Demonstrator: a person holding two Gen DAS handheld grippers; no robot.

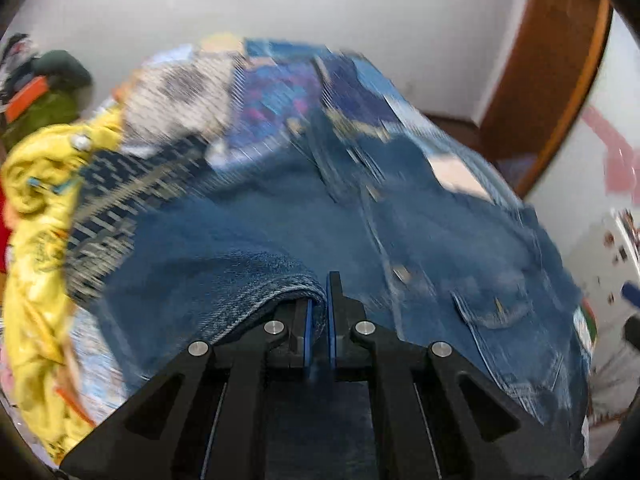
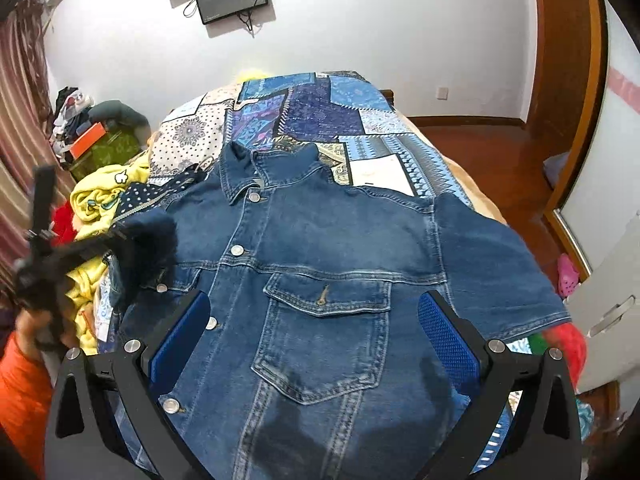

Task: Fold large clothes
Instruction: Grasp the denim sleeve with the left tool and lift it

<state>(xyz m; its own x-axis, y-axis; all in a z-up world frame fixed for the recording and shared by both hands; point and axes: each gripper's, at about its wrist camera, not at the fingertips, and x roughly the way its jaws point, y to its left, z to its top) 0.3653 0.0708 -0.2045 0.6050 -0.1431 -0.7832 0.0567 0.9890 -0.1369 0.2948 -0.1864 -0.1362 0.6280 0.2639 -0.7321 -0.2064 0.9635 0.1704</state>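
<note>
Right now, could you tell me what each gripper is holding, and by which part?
The left gripper is clamped on the hemmed sleeve cuff of the denim jacket. The right gripper is open above the jacket front, holding nothing.

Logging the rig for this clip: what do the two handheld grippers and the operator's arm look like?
Both grippers are matte black plastic linkages with silver round pivot pins. The left gripper has thin blue pad strips; the right gripper has broad blue textured pads. No cables or markings show. An orange sleeve covers the operator's left arm.
</note>
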